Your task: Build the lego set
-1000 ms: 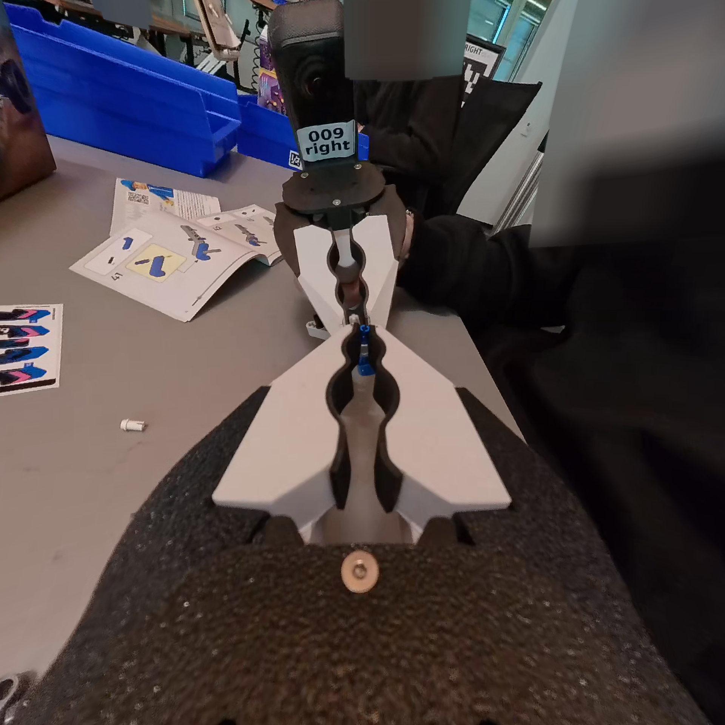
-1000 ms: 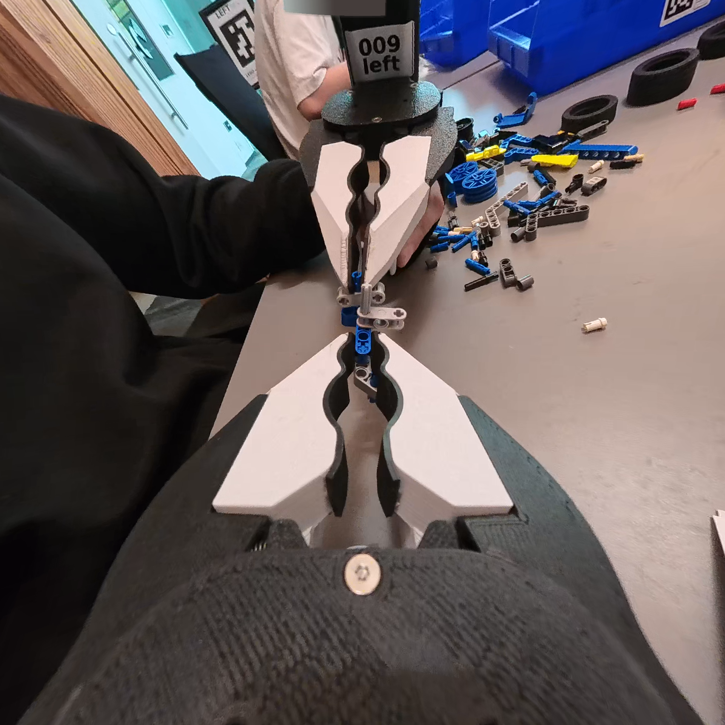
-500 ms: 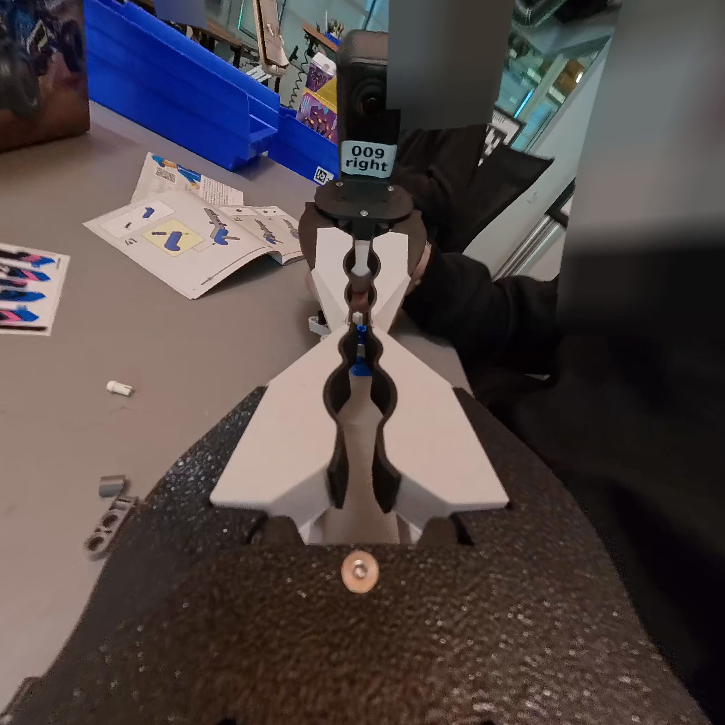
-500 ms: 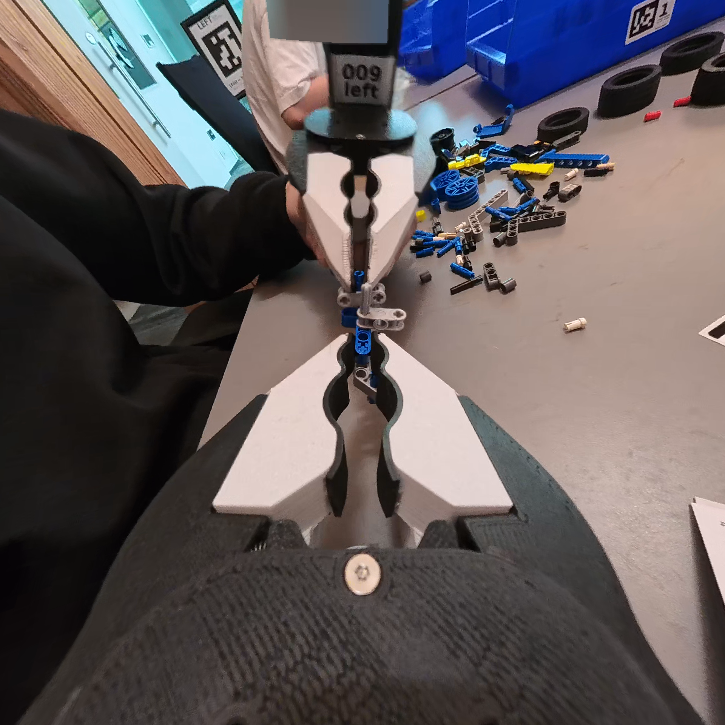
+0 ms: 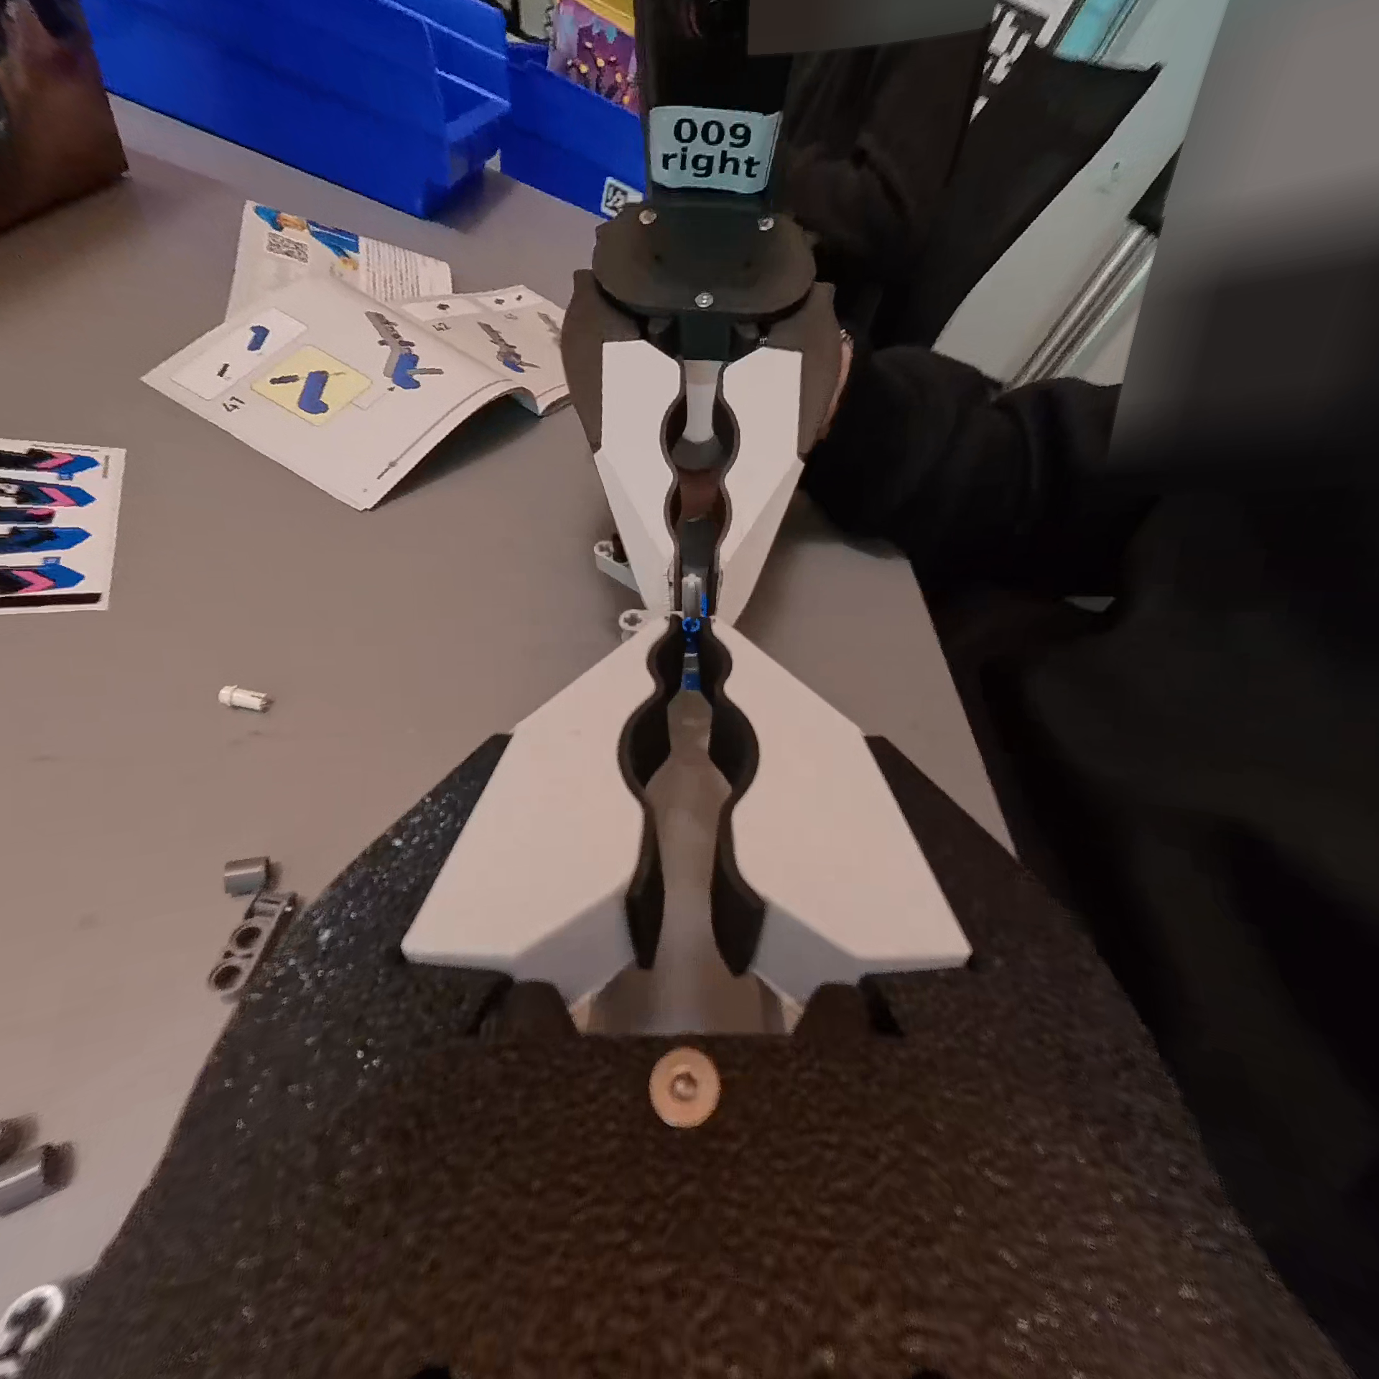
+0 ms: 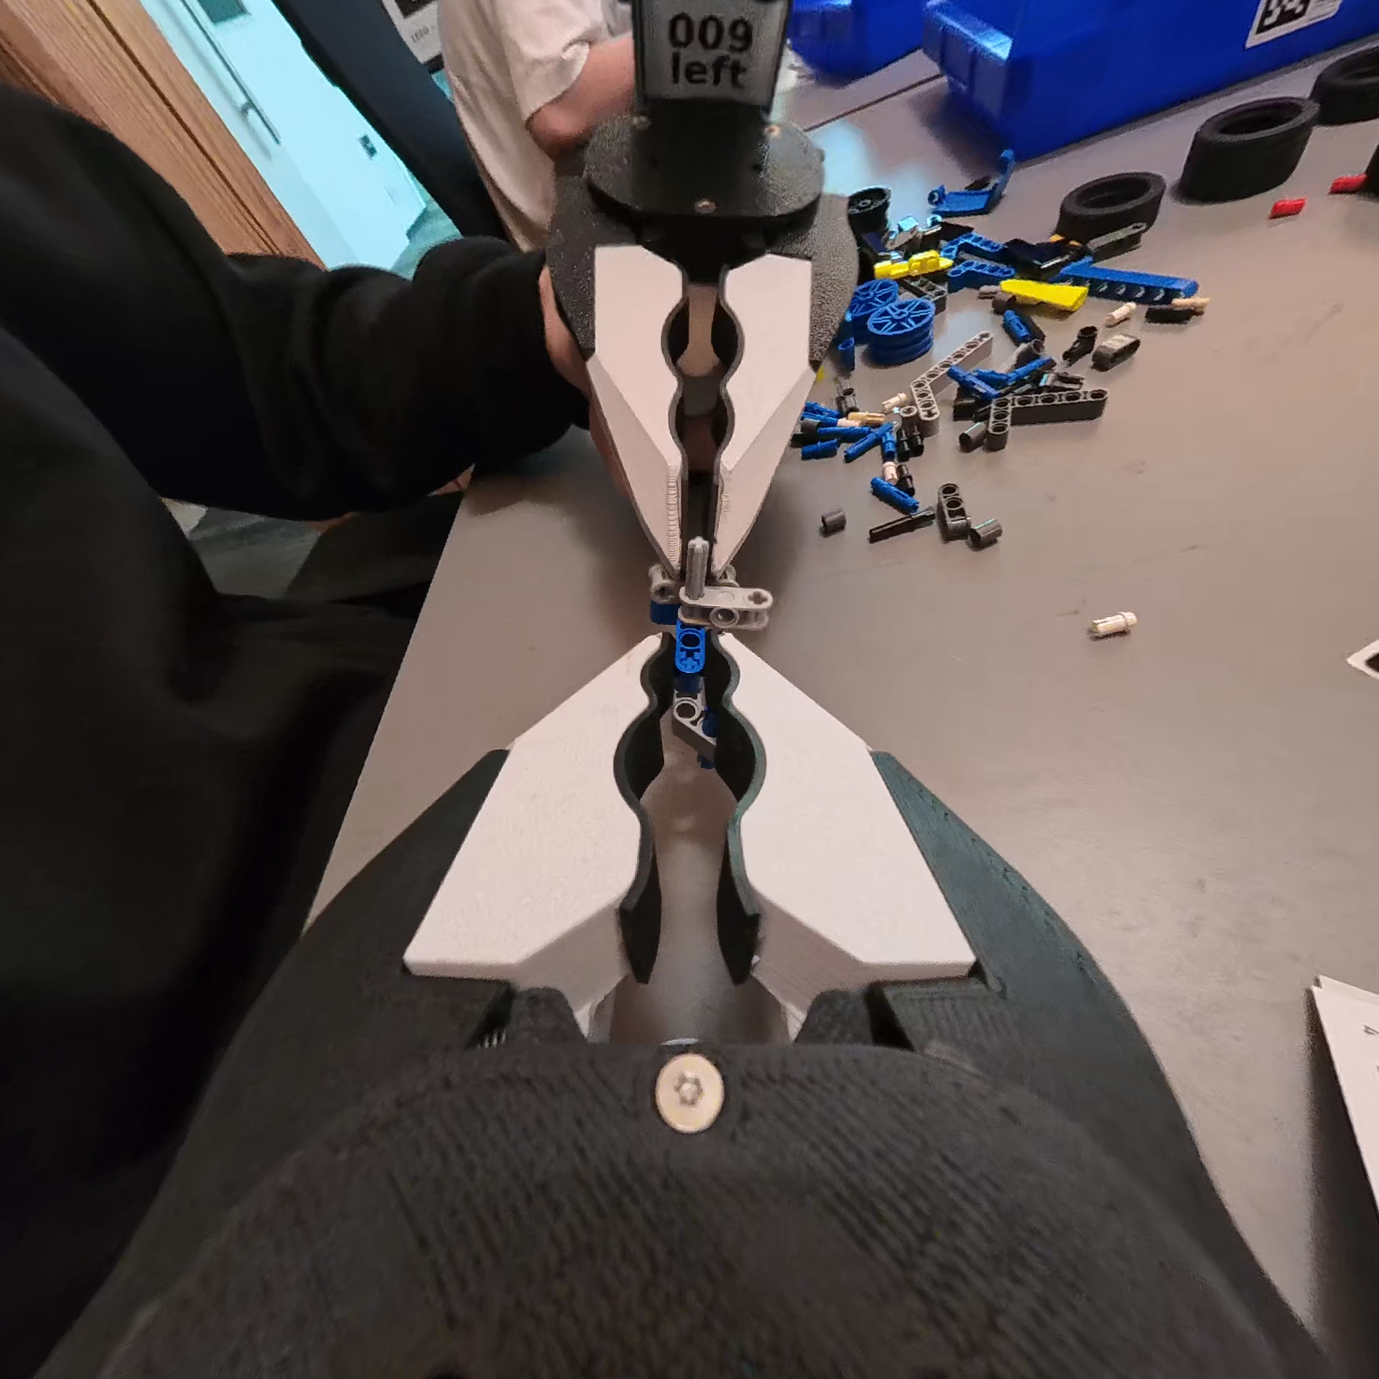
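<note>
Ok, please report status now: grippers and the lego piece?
Left gripper, right gripper both shut on small blue-and-grey lego assembly, held above grey table. Nothing obstructing.

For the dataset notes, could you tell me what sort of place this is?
Probably a lab or workshop bench: a grey table backed by blue storage bins, strewn with loose Lego parts and an open instruction booklet.

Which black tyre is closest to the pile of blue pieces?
The black tyre standing just behind the pile of loose pieces. The bigger tyre sits farther back by the blue bin.
</note>
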